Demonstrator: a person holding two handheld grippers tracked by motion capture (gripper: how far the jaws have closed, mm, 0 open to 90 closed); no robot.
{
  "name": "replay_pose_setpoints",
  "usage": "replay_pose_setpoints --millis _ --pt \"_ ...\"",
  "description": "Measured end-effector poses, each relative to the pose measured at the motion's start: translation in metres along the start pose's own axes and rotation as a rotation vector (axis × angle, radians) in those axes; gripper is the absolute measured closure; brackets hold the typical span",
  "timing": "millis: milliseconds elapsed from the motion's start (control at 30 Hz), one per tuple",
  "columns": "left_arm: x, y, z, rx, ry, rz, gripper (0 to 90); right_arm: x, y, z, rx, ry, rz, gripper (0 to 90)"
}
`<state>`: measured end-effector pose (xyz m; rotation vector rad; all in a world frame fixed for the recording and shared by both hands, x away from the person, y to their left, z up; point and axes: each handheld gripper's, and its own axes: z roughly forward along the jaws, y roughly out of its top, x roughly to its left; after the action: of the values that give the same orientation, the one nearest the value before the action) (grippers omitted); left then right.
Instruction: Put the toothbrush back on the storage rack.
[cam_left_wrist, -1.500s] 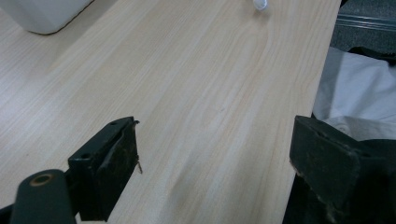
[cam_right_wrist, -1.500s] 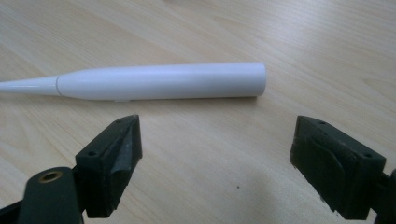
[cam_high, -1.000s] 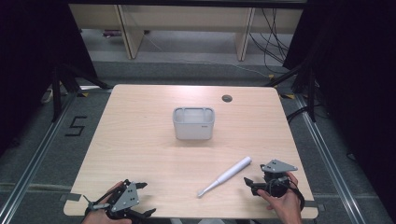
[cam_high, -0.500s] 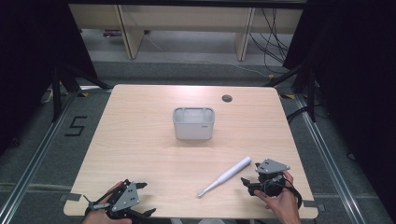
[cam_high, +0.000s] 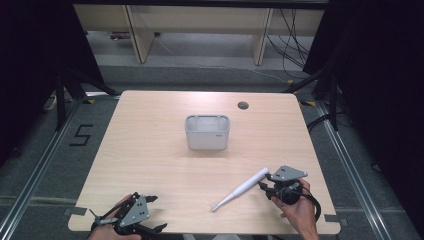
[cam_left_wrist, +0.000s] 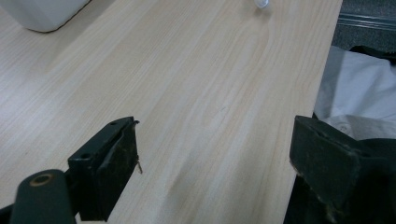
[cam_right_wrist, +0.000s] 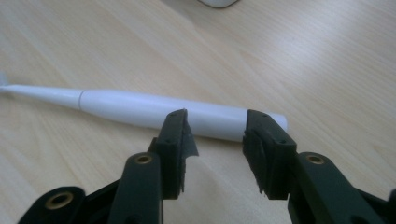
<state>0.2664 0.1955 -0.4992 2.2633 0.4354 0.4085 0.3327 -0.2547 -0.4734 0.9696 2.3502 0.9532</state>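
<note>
- Here, the right gripper (cam_right_wrist: 215, 135) sits low at the thick end of the white electric toothbrush (cam_right_wrist: 140, 108); its jaws have just been closing, yet a gap stays between the pads, which stand just in front of the handle without pressing it.
- From above, that right gripper (cam_high: 270, 184) lies near the table's near right corner, held in a hand (cam_high: 300, 212), its tips at the toothbrush's (cam_high: 240, 190) thick end.
- The toothbrush lies flat on the wooden table (cam_high: 150, 150), slanting from that end down toward the near edge, its thin head pointing leftward.
- The left gripper (cam_left_wrist: 215, 154) rests at the near left edge with its jaws spread wide, only bare wood between them.
- Farther out, a white rectangular container (cam_high: 207, 132) stands upright at mid-table, well apart from both grippers.
- A small dark round hole (cam_high: 243, 105) marks the far side.
</note>
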Motion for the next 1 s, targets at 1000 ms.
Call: replay_pose_setpoints --millis 1000 --pt "0.001 0.000 0.001 -0.005 -0.001 0.001 14.7 -0.036 0.024 0.048 0.024 -0.046 0.002 90.0"
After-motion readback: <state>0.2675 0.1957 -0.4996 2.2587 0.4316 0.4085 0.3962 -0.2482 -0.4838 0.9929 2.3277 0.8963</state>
